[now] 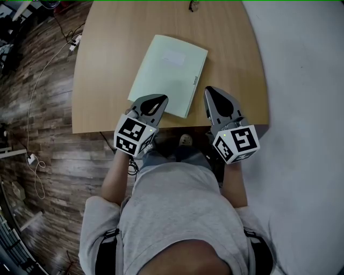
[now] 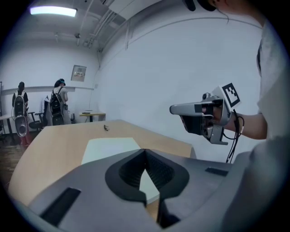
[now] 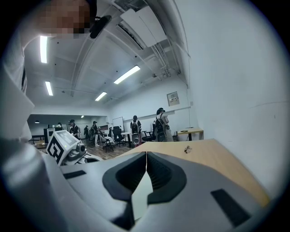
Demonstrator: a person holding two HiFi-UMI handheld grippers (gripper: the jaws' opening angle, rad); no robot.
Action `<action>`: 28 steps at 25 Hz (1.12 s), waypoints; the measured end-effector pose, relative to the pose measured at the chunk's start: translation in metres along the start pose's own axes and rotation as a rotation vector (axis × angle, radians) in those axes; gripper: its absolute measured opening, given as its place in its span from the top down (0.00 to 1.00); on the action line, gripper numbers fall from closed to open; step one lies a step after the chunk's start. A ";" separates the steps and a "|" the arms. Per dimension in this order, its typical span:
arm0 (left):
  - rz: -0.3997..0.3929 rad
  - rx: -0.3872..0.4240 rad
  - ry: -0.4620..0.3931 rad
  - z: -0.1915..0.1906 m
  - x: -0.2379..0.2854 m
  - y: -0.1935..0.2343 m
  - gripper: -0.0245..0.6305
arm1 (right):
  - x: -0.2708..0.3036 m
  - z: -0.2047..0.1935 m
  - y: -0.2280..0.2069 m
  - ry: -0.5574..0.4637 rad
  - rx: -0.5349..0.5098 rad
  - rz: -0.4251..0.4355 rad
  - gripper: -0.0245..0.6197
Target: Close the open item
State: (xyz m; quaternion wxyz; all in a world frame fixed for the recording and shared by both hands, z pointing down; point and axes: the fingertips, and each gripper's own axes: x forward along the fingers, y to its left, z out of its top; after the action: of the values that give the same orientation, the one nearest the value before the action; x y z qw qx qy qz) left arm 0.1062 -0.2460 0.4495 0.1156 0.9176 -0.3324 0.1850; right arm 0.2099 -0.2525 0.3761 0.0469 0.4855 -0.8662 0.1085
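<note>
A pale green folder [image 1: 169, 72] lies flat on the wooden table [image 1: 102, 75], its cover down. My left gripper [image 1: 160, 99] hovers over the folder's near left corner with its jaws together and nothing between them. In the left gripper view the jaws [image 2: 145, 150] meet at their tips, and the folder [image 2: 111, 148] shows beyond them. My right gripper [image 1: 210, 91] is just right of the folder's near right corner, above the table's front edge. Its jaws [image 3: 146, 154] also meet, holding nothing. The folder [image 3: 143, 192] shows through the gap below the tips.
A small dark object [image 1: 192, 6] lies at the table's far edge. A white cable [image 1: 37, 91] runs over the wooden floor on the left. A pale wall [image 1: 301, 80] bounds the table's right side. Several people and chairs [image 3: 136, 131] are far off.
</note>
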 end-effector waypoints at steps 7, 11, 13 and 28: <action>-0.002 0.021 -0.102 0.030 -0.034 0.018 0.94 | -0.001 0.007 0.022 -0.023 0.004 -0.081 0.94; -0.003 0.030 -0.141 0.039 -0.047 0.031 0.94 | 0.002 0.007 0.034 -0.032 0.000 -0.118 0.94; -0.005 0.034 -0.157 0.044 -0.053 0.036 0.94 | 0.003 0.009 0.039 -0.040 0.000 -0.137 0.94; -0.040 0.082 -0.242 0.060 -0.098 0.064 0.94 | 0.000 0.020 0.088 -0.100 -0.019 -0.269 0.94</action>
State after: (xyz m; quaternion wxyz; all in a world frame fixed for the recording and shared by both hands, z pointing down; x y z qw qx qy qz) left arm 0.0103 -0.2591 0.3606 0.0405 0.9436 -0.3178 0.0839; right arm 0.1355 -0.2132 0.3442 0.0224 0.6015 -0.7956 0.0689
